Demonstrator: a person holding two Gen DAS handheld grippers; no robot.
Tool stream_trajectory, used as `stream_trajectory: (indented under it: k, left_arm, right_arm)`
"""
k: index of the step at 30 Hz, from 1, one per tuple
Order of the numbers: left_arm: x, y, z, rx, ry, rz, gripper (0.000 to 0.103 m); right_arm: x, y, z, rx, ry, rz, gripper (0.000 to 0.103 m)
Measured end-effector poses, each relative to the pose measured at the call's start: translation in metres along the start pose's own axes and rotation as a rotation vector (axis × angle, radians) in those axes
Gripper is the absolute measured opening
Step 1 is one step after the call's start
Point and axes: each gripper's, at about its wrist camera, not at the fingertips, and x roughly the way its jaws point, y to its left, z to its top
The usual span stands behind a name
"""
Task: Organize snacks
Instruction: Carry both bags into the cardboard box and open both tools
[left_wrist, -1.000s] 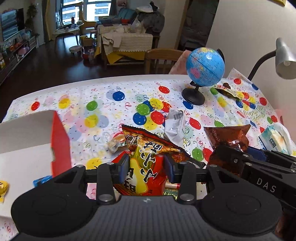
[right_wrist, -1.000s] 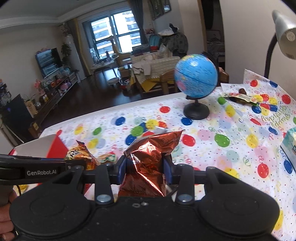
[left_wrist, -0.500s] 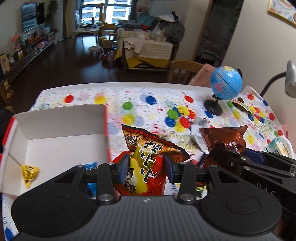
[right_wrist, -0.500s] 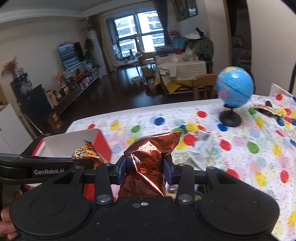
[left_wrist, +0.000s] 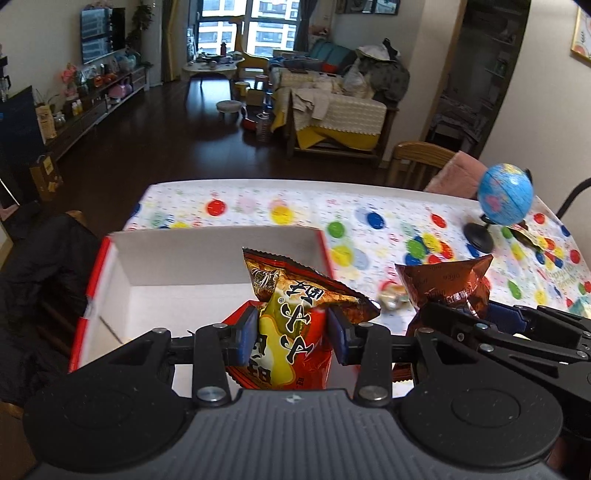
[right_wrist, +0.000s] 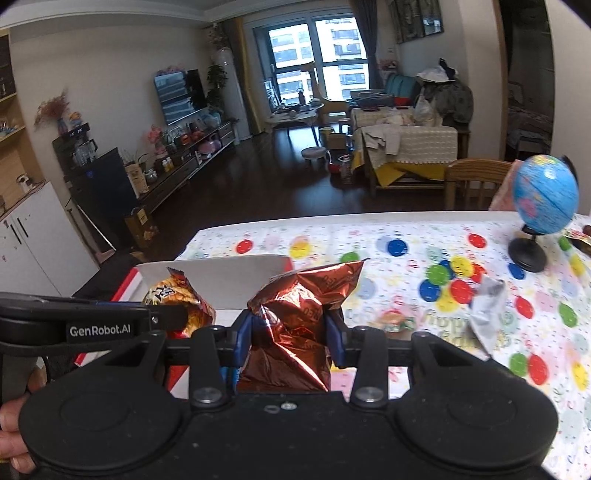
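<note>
Holding: my left gripper (left_wrist: 291, 334) is clamped on a yellow-red bag (left_wrist: 291, 325), tilted downward over the near wall of the box (left_wrist: 207, 254).
Right gripper (right_wrist: 289, 338): clenched on a copper foil bag (right_wrist: 295, 325), angled down beside the box's red side, just right of my left gripper.
Hand (right_wrist: 13, 417): fingers show at the right view's lower left, wrapped on the left handle.
Box: open-topped, white inside, at the worktop's (left_wrist: 369, 206) left edge.
Open room: dotted cloth beyond is mostly bare; a globe (left_wrist: 505, 199) stands far right, small wrappers (right_wrist: 485, 310) lie between.
</note>
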Motion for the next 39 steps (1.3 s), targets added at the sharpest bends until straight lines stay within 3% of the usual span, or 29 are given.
stream_trajectory:
  k: [20,39]
  left_arm:
    - [0.065,0.103,0.021,0.009,0.078,0.089,0.04]
    - [0.132,0.106,0.014,0.116,0.166,0.116,0.04]
  right_arm:
    - [0.097,0.079,-0.001,-0.069,0.125,-0.007,0.039]
    - [0.154,0.097,-0.021,-0.136,0.232,-0.038,0.039]
